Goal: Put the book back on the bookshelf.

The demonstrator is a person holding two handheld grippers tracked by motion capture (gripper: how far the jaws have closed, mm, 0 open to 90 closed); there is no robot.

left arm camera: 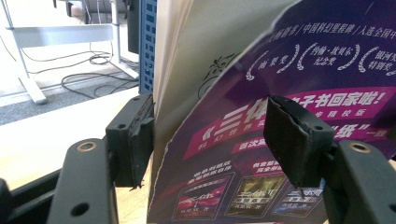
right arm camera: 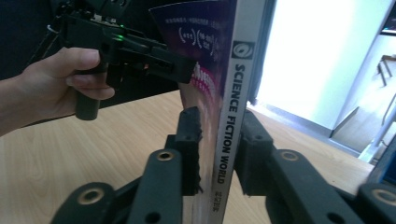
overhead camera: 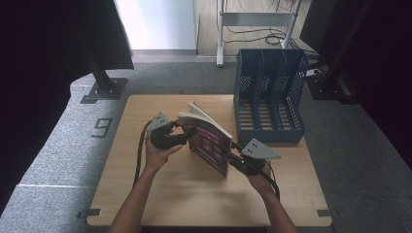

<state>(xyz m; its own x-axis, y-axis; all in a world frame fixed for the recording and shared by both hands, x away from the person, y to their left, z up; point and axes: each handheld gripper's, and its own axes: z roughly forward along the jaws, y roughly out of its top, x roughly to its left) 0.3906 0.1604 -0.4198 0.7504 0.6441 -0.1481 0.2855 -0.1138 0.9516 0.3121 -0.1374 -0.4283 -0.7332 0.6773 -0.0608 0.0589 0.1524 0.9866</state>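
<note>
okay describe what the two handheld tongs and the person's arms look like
Both tongs, left and right, are black, pistol-gripped tools, each topped by a grey three-cornered plate and trailing a black cable. Their fingers are flat black arms with round rivet holes, ending in blocky, worn rubber pads. A small green light glows on the left one. The forearms are bare, no sleeves.

right claw (right arm camera: 218, 154) | astride magazine (right arm camera: 229, 116) spine (upright) | left claw (right arm camera: 187, 74) at cover's far edge

Glossy paper magazine (overhead camera: 210, 141); matt wooden table (overhead camera: 194, 194).
</note>
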